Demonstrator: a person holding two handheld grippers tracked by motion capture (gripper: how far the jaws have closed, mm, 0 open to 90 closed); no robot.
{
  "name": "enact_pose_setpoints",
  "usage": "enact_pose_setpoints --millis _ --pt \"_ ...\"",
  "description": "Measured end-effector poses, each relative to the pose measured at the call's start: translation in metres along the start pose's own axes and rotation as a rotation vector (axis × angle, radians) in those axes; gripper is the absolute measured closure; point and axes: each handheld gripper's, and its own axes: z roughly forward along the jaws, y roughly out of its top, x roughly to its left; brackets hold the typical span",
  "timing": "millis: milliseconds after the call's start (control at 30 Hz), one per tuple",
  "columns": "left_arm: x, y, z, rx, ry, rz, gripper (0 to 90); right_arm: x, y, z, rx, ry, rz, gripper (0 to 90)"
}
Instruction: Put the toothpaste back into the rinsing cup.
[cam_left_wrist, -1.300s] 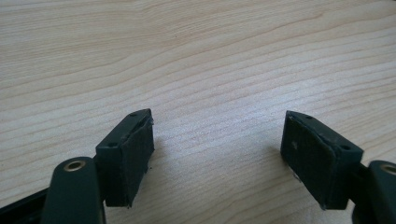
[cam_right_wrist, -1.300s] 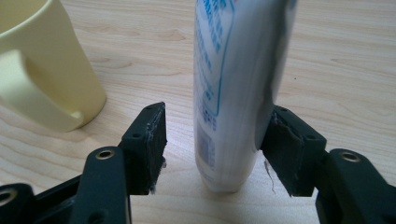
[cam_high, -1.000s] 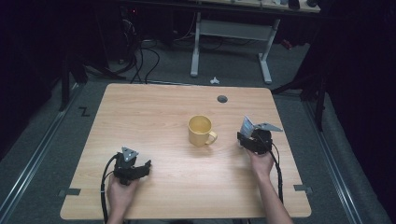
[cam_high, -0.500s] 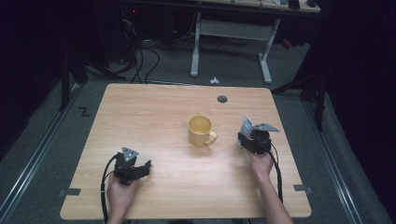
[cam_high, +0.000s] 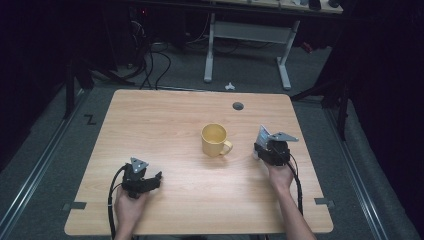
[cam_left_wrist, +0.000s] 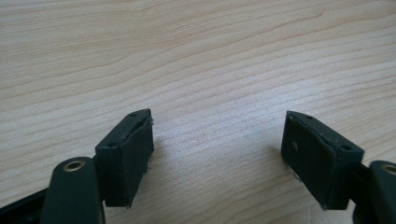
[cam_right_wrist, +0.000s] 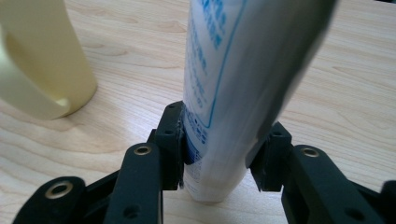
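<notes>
So the right claw (cam_right_wrist: 219, 158) has just been closing and it's now clamped on the bottom end of a white tube (cam_right_wrist: 233, 84) with blue print, pads pressing in from both sides. The tube stands upright on the counter (cam_high: 165, 125), over at the right side just beside the yellow mug (cam_high: 215, 139), whose handle points toward it. The left claw (cam_left_wrist: 217, 158) sits near the front left corner with its jaws spread wide, nothing between them but bare wood.
</notes>
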Motion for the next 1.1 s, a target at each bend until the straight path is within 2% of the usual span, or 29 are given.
enact_pose_setpoints --millis 400,667,967,1100 --pt "0.0 0.0 0.0 0.0 0.001 0.002 25.8 -0.001 0.004 -0.012 -0.042 0.076 -0.003 61.6" --pt "0.0 0.0 0.0 0.001 0.002 0.003 25.7 -0.001 0.004 -0.012 -0.048 0.126 0.005 61.7" --pt "0.0 0.0 0.0 0.002 0.001 0.003 25.8 0.0 0.006 -0.018 -0.066 0.139 0.004 61.9" --pt "0.0 0.0 0.0 0.002 0.001 0.003 25.8 0.003 0.009 -0.02 -0.068 0.143 -0.011 61.9"
